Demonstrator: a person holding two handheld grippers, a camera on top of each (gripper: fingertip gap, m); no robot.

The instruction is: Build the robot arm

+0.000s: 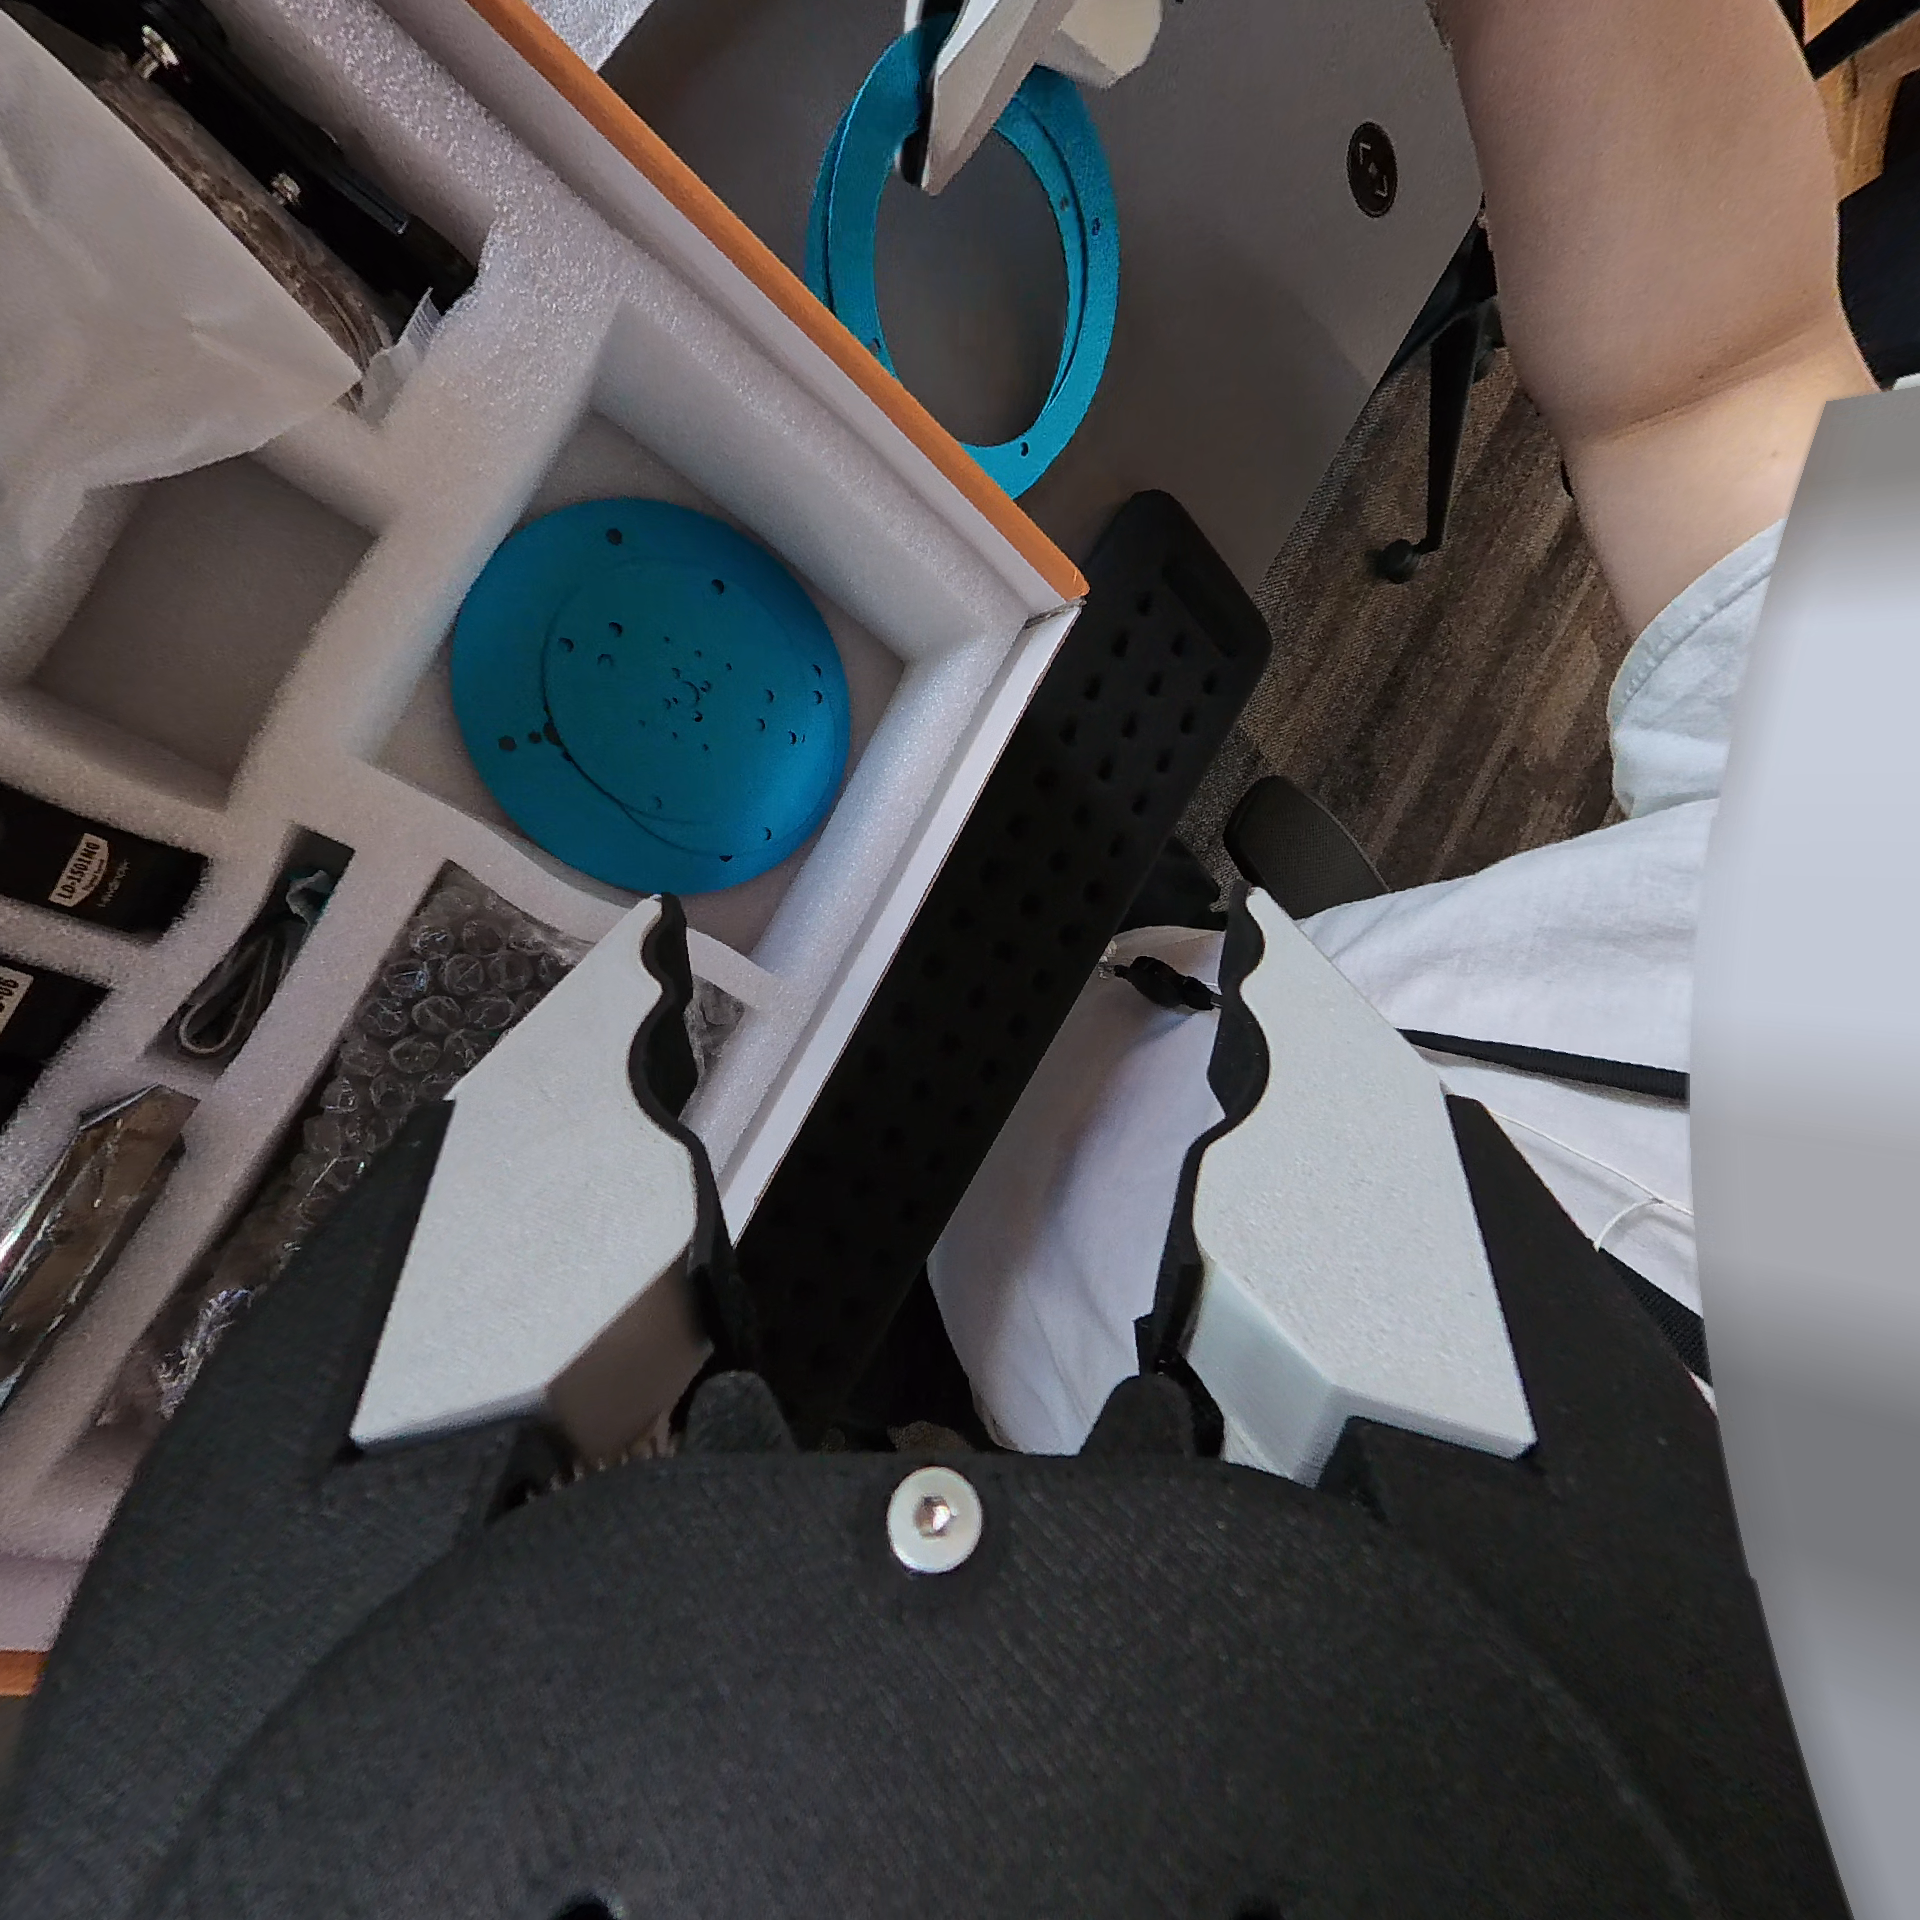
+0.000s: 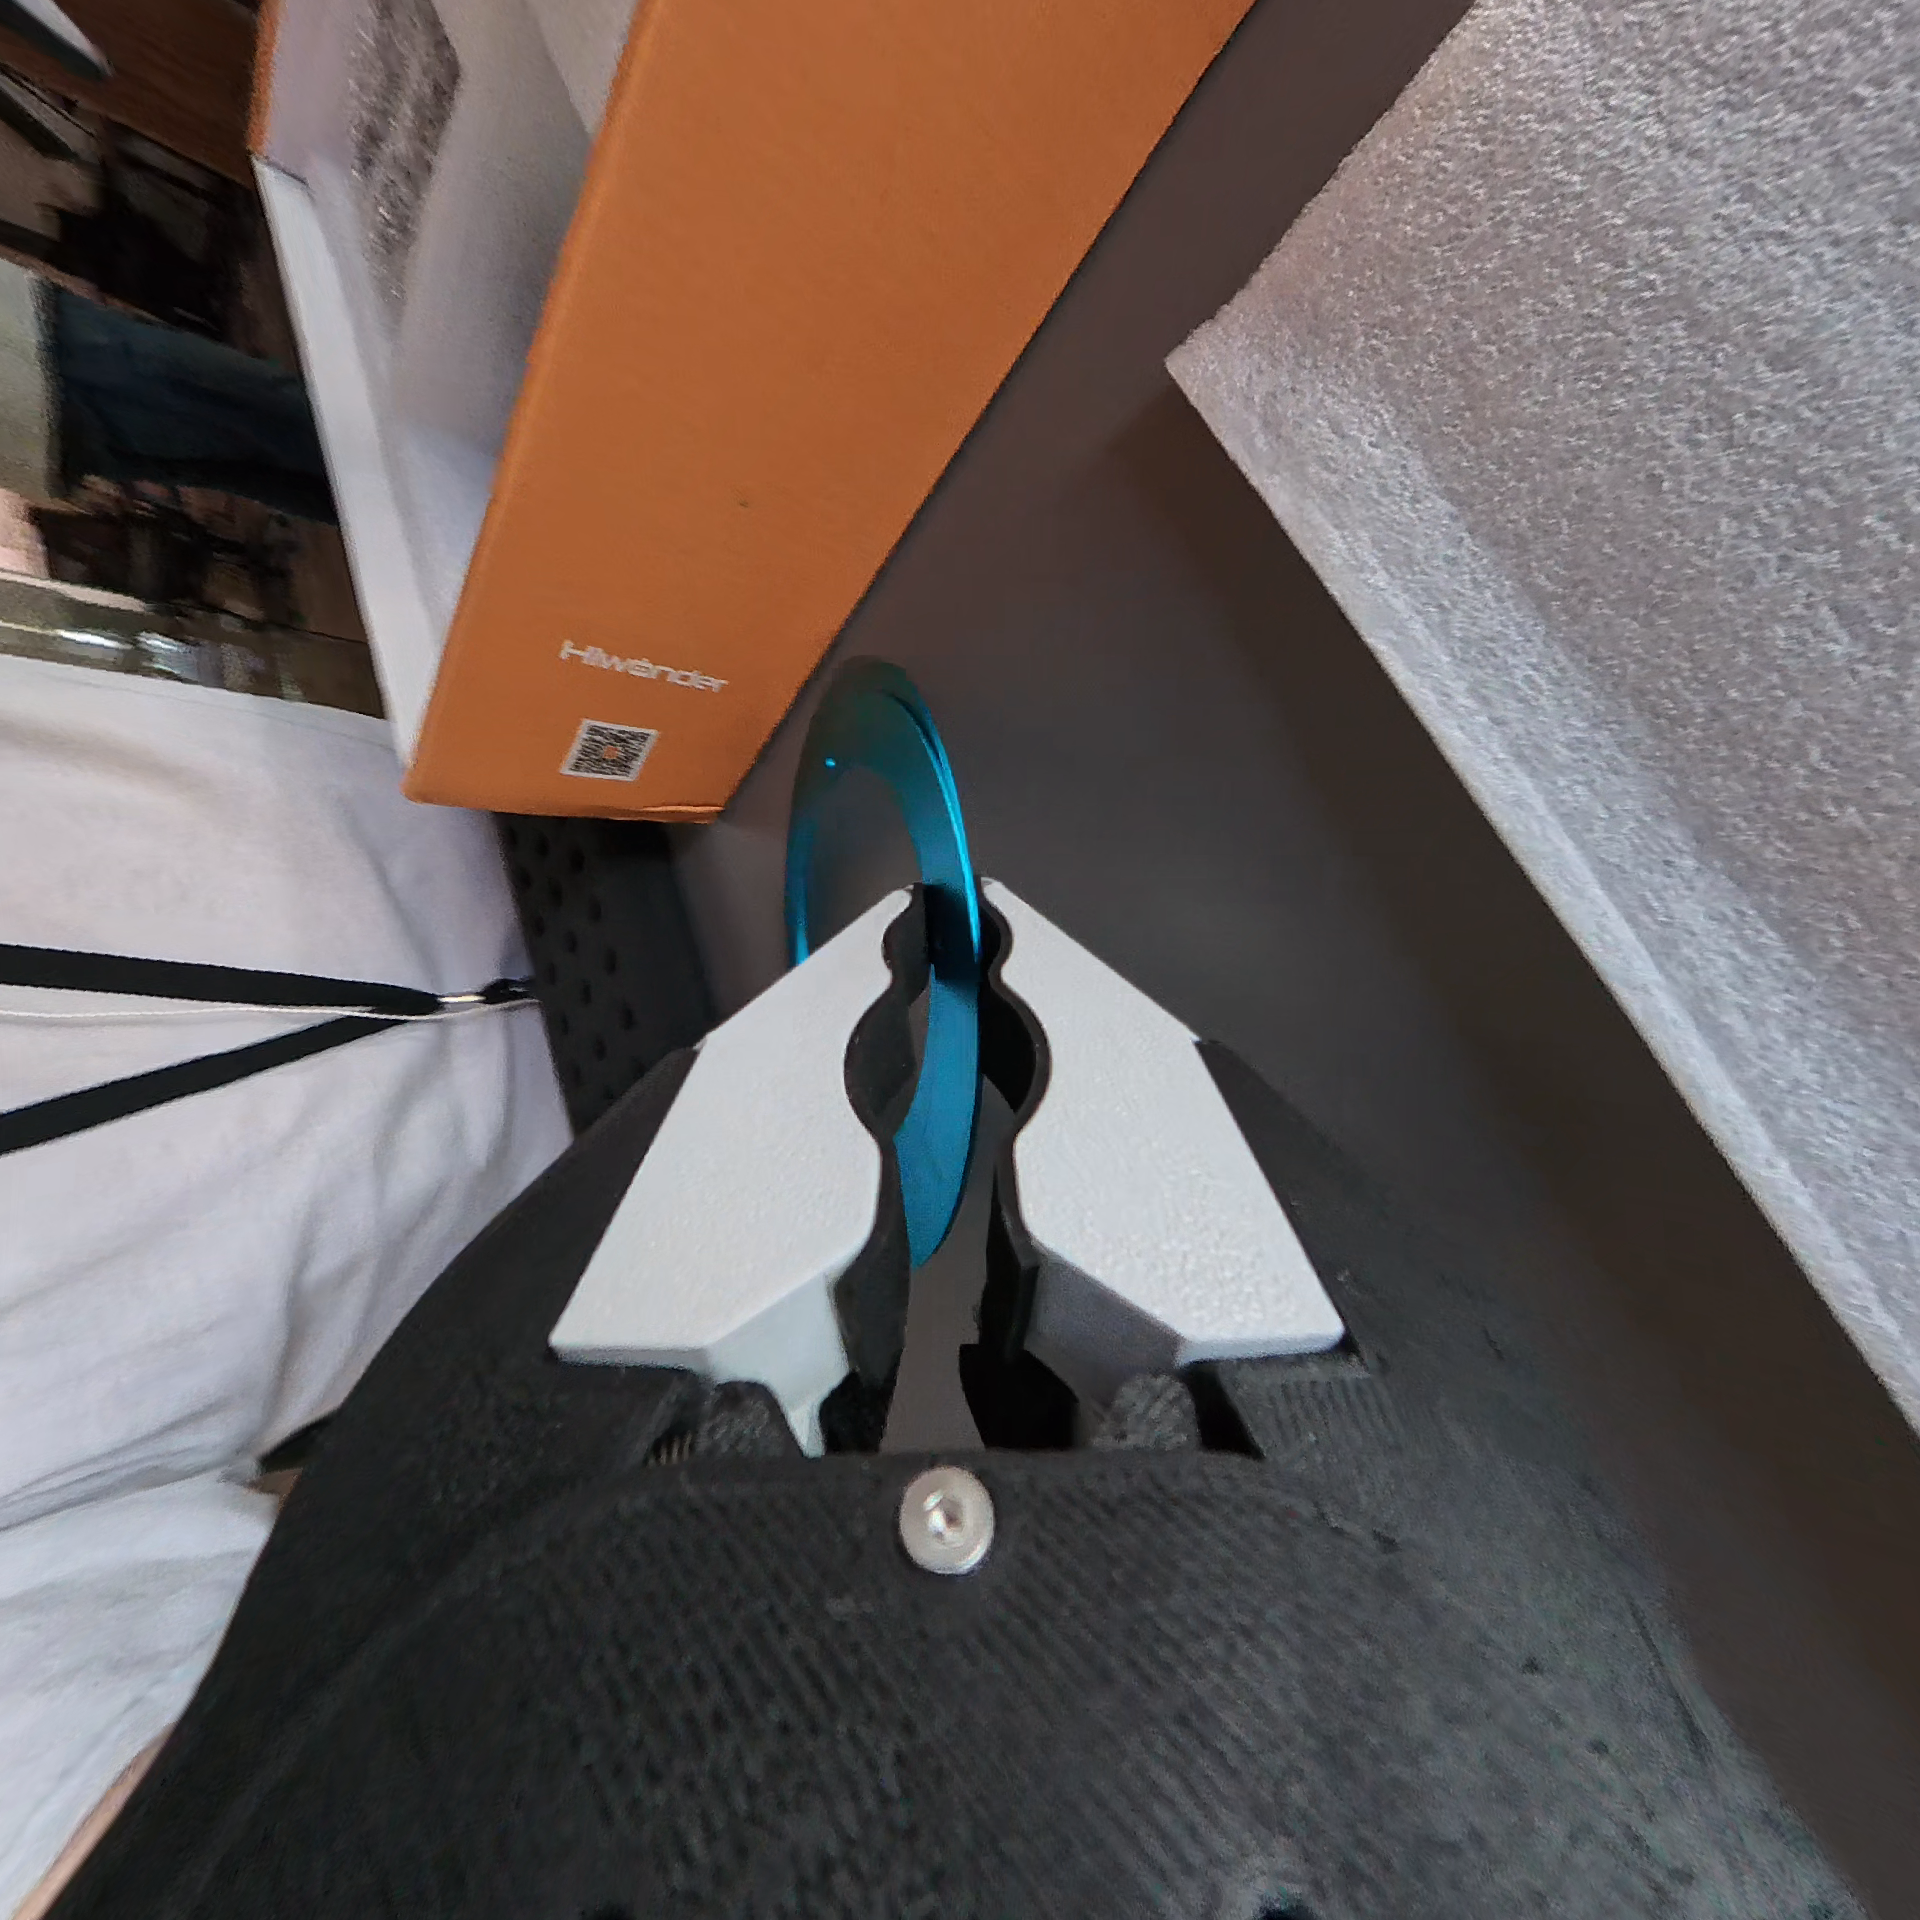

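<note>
My right gripper (image 2: 948, 906) is shut on a flat blue ring (image 2: 940, 1049), seen edge-on between its white fingers. In the left wrist view the same ring (image 1: 1081, 281) hangs over the grey table (image 1: 1226, 343), beside the orange box, with the right gripper (image 1: 925, 171) clamped on its top edge. My left gripper (image 1: 956, 914) is open and empty, over the box's near corner. A blue round plate with small holes (image 1: 649, 696) lies in a foam compartment just ahead of the left fingers.
The orange box (image 1: 790, 281) holds white foam (image 1: 727, 416) with compartments of bagged parts and bubble wrap (image 1: 416, 997). A black perforated strip (image 1: 1039, 914) lies along its side. A person's arm (image 1: 1621, 239) and white clothing are at right. A foam sheet (image 2: 1621, 468) lies right of the ring. The gap from one gripper's tips to the other's is roughly 25 cm.
</note>
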